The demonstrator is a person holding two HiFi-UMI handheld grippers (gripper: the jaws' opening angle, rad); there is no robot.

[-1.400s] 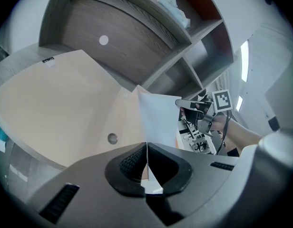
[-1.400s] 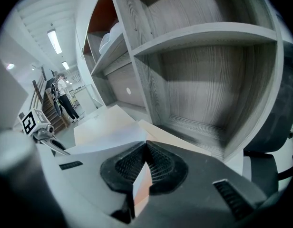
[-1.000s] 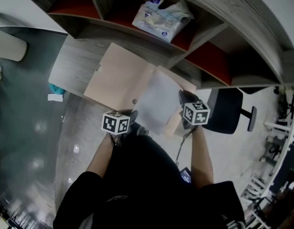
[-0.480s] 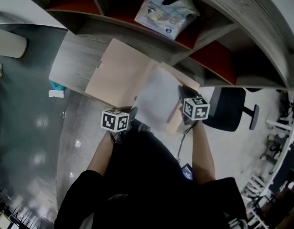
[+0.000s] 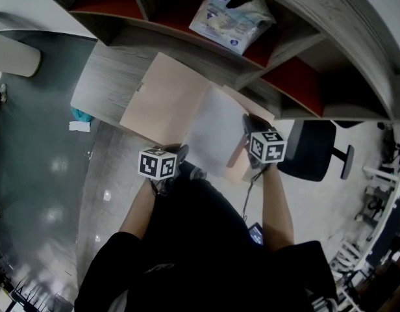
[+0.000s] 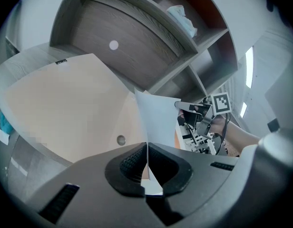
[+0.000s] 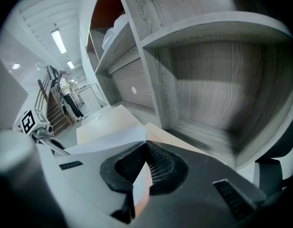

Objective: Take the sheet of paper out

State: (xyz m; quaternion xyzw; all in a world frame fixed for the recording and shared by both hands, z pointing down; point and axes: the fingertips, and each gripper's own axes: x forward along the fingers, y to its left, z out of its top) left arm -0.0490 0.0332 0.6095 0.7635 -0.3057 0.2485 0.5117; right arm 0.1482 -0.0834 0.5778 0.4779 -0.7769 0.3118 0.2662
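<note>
head view: the sheet of paper [image 5: 213,132] lies on the right half of the open peach folder [image 5: 162,96] at the near edge of the desk [image 5: 102,86]. the left gripper [image 5: 180,153] is clamped tight on the sheet's near edge. the right gripper [image 5: 250,125] is pinched shut on what looks like the folder's right flap. my worry: a hard or skewed pull could tear the thin sheet or slip it free. if the flap escapes, the folder drags along.

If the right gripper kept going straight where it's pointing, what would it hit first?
The right gripper is shut on the open beige paper folder; past that, likely the grey wooden shelf's upright divider, though depth is unclear.
</note>
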